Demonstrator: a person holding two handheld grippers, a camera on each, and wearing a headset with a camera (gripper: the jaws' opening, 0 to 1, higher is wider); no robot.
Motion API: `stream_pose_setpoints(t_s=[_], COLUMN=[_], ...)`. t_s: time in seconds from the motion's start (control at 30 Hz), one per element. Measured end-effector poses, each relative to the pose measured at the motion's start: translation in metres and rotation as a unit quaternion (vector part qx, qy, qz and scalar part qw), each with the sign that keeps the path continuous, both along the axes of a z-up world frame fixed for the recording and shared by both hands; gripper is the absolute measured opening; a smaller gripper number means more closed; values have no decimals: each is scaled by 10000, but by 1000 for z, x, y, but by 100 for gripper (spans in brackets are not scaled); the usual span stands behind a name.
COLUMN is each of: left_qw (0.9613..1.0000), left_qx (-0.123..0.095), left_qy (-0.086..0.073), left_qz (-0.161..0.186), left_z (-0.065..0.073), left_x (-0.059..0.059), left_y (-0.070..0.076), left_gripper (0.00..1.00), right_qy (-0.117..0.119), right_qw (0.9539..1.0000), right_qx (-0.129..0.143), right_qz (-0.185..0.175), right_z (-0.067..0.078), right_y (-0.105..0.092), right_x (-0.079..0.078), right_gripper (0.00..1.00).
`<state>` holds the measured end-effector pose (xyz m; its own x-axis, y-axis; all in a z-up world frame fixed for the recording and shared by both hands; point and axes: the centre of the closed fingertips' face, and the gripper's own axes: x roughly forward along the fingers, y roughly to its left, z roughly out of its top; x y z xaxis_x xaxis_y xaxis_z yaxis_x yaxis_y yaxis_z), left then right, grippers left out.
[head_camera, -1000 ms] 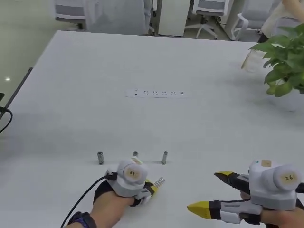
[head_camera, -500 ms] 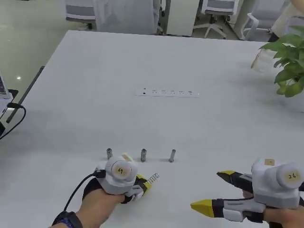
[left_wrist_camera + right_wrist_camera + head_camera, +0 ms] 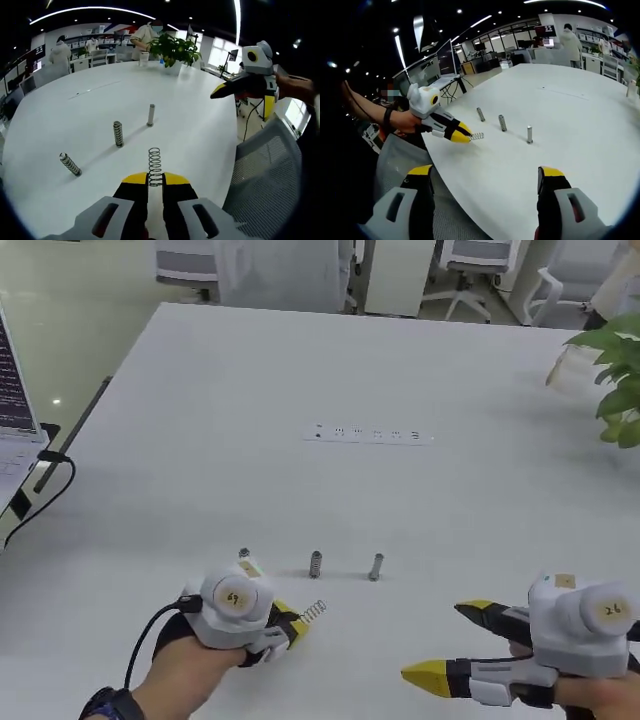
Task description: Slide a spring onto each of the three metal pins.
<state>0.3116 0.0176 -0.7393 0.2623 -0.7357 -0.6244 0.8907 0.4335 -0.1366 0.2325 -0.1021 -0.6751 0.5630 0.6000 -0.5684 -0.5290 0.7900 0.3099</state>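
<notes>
A white office worktop (image 3: 300, 360) is seen, carrying three upright pins in a row. A loose spring (image 3: 155, 165) is clamped at one end between the jaws of the left hand-held gripper (image 3: 155, 179), near the bare pin (image 3: 151, 114). Beside the bare pin, the middle pin (image 3: 118, 133) and, beyond it, the end pin (image 3: 70, 164) are each sleeved by a spring. The right hand-held gripper (image 3: 486, 171), marked "26", is held wide open, well apart from the bare pin.

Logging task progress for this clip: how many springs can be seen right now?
3. One is on the left pin, one is on the middle pin, and the loose spring is clamped in the left gripper. The right pin is bare.
</notes>
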Motion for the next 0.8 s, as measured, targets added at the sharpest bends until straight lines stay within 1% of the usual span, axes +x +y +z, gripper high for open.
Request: stream_pose_setpoints(t_s=[0.2, 0.37, 0.5, 0.67, 0.8], left_qw=[10000, 9999, 9999, 9997, 9996], left_qx=[-42, -75, -119, -154, -208], left_qy=[-45, -73, -97, -164, -212], left_qz=[35, 52, 47, 26, 0], left_z=[7, 12, 18, 26, 32], left_x=[-3, -4, -6, -8, -9], left_y=[10, 16, 18, 21, 24], left_gripper=[2, 2, 2, 2, 2], right_qy=[17, 7, -9, -3, -19], right_qw=[9999, 9998, 9996, 9992, 9984], right_qx=[15, 26, 44, 60, 149], right_qz=[105, 207, 268, 403, 539], right_z=[-1, 0, 1, 2, 3], right_y=[7, 13, 18, 25, 34], right_x=[2, 6, 8, 11, 14], right_gripper=[83, 83, 82, 81, 78])
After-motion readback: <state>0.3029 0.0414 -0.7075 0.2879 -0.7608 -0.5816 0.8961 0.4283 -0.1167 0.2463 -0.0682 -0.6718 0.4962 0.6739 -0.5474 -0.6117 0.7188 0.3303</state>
